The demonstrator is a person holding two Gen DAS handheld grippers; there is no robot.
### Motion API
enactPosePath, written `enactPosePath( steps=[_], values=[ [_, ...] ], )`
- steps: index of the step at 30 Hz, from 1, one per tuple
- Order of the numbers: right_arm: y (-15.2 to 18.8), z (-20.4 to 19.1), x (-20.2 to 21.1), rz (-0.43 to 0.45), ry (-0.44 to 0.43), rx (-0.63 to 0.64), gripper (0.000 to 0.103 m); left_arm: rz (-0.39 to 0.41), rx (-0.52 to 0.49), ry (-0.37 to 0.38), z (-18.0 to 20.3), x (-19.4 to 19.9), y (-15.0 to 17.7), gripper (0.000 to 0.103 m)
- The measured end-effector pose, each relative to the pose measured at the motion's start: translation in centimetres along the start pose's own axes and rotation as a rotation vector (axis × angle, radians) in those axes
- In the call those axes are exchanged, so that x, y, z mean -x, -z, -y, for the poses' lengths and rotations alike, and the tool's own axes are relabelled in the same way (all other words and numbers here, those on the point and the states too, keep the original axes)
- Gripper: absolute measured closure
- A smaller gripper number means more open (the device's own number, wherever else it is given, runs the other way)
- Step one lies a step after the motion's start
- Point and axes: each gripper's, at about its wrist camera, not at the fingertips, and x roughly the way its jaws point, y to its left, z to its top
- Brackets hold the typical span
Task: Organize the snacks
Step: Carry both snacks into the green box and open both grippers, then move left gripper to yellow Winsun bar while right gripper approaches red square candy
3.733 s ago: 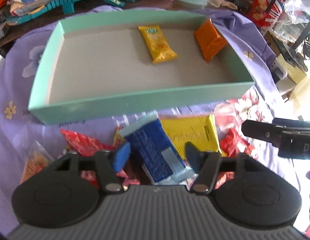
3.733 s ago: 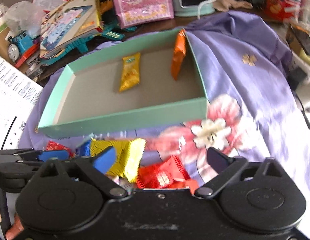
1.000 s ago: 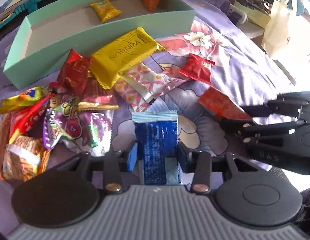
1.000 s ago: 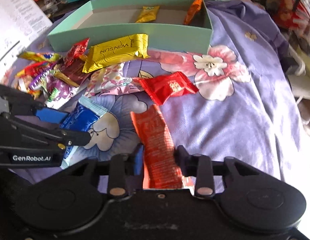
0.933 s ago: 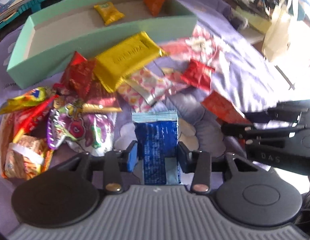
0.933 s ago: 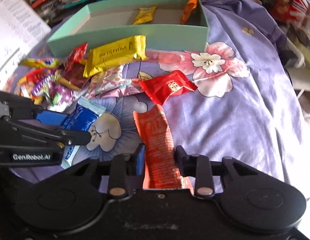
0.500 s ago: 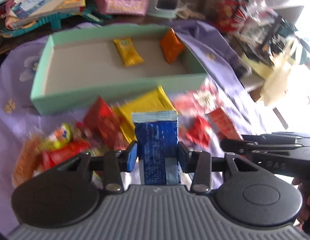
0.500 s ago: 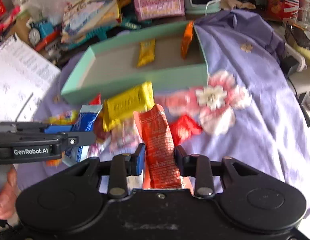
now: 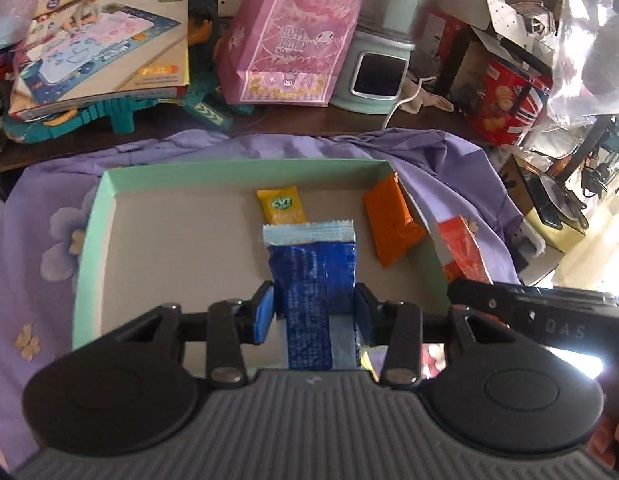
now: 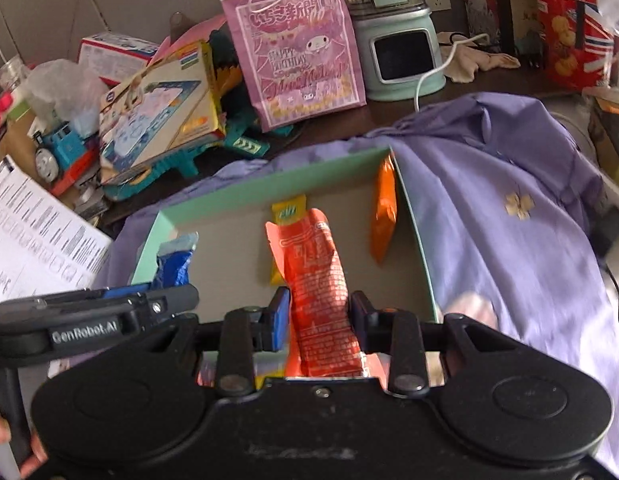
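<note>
Left wrist view: left tongs gripping blue packet, right tongs gripping red packet, both hovering over mint tray. Free floor lying left of yellow snack; orange snack hugging right wall. Purple cloth covering tabletop.

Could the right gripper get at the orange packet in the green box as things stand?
Probably not yet. The right gripper has its jaws shut on a red packet. The orange packet leans uncovered against the side wall of the green box, so the path looks free once that's released.
</note>
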Motion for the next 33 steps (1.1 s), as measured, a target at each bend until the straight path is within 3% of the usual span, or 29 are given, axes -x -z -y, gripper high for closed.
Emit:
enactPosePath(
  steps=[5,10,13,14,16,17,18,23,33],
  values=[
    [-2.3,0.5,-5.0,-0.039,0.013,-0.022,0.071,-0.053,-0.007,-0.01,-0.1,-4.4,-1.2,0.062],
    [-2.4,0.7,-8.8,-0.072,0.033,-0.019,0.069,-0.101,-0.015,-0.021,-0.4,-8.0,-1.7,0.062],
    [-2.1,0.7,-9.4,-0.075,0.047,-0.019,0.061,-0.12,-0.024,-0.016,-0.5,-9.3,-1.7,0.06],
    [-2.1,0.7,-9.5,-0.073,0.045,-0.019,0.054,-0.123,-0.029,-0.02,-0.5,-9.5,-1.7,0.054],
    [-2.0,0.6,-8.9,-0.054,0.037,-0.018,0.032,-0.122,-0.032,-0.033,-0.6,-9.5,-1.5,0.027],
    [-1.9,0.5,-8.4,-0.038,0.041,-0.016,0.015,-0.113,-0.03,-0.047,-0.7,-9.3,-1.3,0.01],
    [-1.8,0.4,-7.8,-0.019,0.039,-0.012,0.007,-0.101,-0.028,-0.061,-0.8,-8.9,-1.1,0.003],
    [-1.3,0.0,-5.5,0.015,0.038,0.007,0.0,-0.096,-0.008,-0.068,-1.4,-7.3,-0.2,0.001],
    [0.8,-0.8,-1.7,0.024,0.046,0.012,0.0,-0.08,-0.019,-0.053,-0.9,-3.2,2.7,0.0]
  ],
)
